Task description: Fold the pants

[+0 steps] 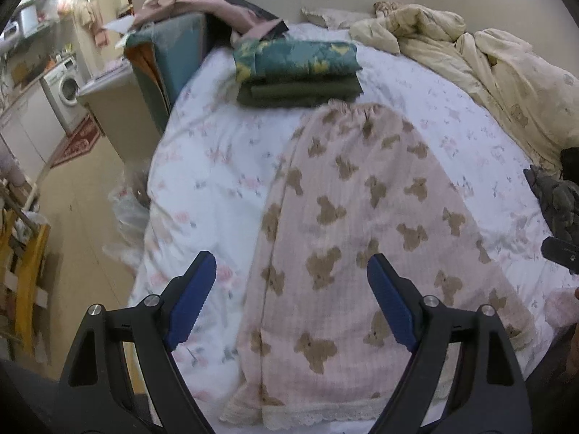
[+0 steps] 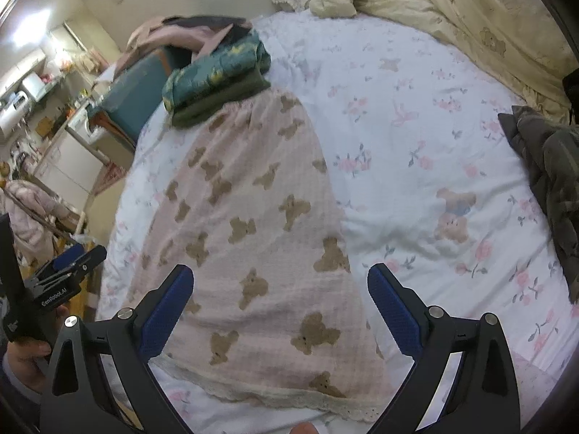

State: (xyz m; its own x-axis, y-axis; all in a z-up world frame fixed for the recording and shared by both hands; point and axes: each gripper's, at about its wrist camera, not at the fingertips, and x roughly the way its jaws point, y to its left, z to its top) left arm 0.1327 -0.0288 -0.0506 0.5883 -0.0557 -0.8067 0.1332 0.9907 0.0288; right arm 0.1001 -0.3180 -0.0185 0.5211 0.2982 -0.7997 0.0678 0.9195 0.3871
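Pink pants with brown bear prints point(image 1: 362, 238) lie flat and lengthwise on the bed, waistband far, lace-trimmed hem near me. They also show in the right wrist view point(image 2: 249, 238). My left gripper point(image 1: 291, 271) is open and empty, hovering above the hem end over the pants' left part. My right gripper point(image 2: 280, 284) is open and empty, above the hem end over the pants' right edge. The left gripper's body point(image 2: 61, 275) shows at the left of the right wrist view.
The bed has a white floral sheet point(image 1: 210, 166). A folded green stack point(image 1: 296, 68) lies just beyond the waistband. A cream duvet point(image 1: 506, 68) is bunched at the far right. Dark clothing point(image 2: 550, 181) lies at the right. The bed's left edge drops to the floor point(image 1: 83, 224).
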